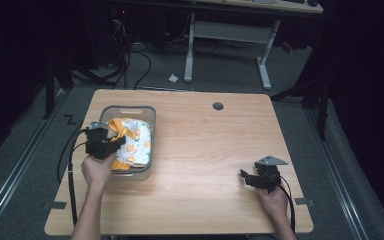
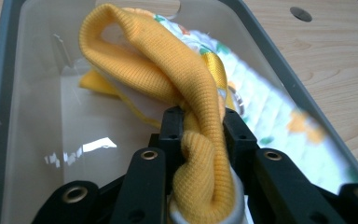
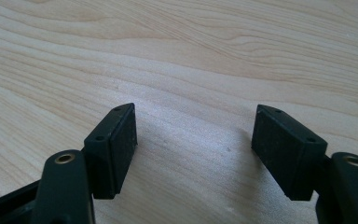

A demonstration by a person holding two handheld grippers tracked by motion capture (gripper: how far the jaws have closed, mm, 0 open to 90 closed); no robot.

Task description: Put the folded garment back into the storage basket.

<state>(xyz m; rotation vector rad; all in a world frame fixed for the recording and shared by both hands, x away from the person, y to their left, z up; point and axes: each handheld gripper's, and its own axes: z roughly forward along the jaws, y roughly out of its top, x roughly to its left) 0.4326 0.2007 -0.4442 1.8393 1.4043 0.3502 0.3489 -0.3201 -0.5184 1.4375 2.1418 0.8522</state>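
Note:
A grey plastic bin (image 1: 153, 116) stands on the left half of the wooden table (image 1: 205, 145). Inside it lies a white garment with an orange print and yellow ribbed trim (image 1: 136, 140). My left gripper (image 1: 116, 143) reaches over the bin's near left corner and is shut on the yellow ribbed trim (image 2: 168, 70), which loops up from between the jaws and over the bin's inside. The printed white cloth (image 2: 279, 116) lies along the bin's right wall (image 2: 303, 93). My right gripper (image 1: 246, 178) rests low over the bare table at the near right, jaws wide apart with nothing between its pads (image 3: 121, 140).
A round cable hole (image 1: 218, 106) sits in the table near the far edge. Bare wood stretches between the bin and the right gripper. Black cables trail from both grippers off the near edge. A desk frame (image 1: 230, 40) stands on the floor beyond the table.

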